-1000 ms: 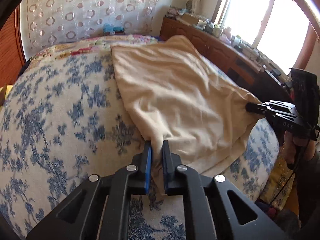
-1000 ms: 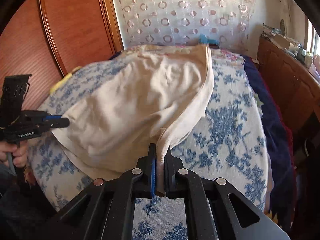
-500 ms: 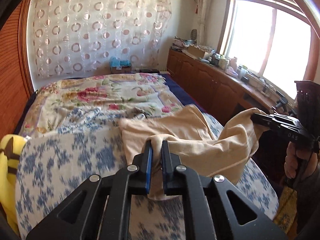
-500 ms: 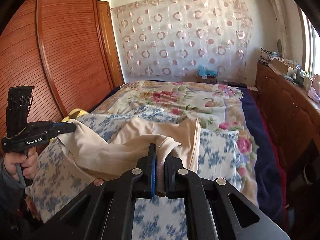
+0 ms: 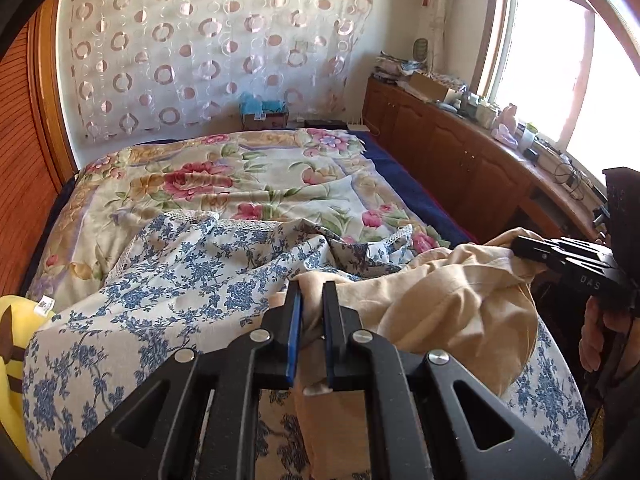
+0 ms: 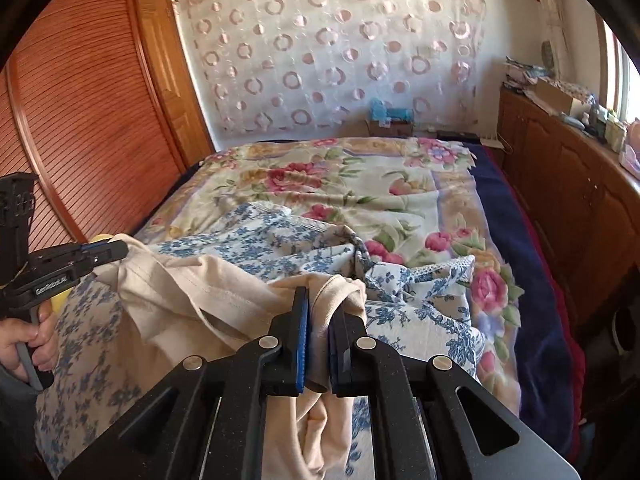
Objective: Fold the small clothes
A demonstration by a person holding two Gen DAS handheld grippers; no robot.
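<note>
I have one cream garment point(image 5: 452, 304) pinched at two points, my left gripper point(image 5: 310, 312) clenched on one bunched edge and my right gripper point(image 6: 320, 312) on another; the right fingers point(image 6: 301, 320) have just eased apart a little, though cloth is between them and pressed. The garment hangs slack between my two hands over the near end of the bed point(image 6: 532, 280), partly resting on the blue-flowered sheet point(image 5: 180, 272).

My worry is that loosened right grip: I judge the edge could slide out and the piece would drop in a heap (and have to be spread again). The slack middle could also crease badly or catch the rumpled sheet when I lay it down.

Count: one garment, two grippers, one blue-flowered sheet, one floral quilt point(image 6: 360, 184) behind.
</note>
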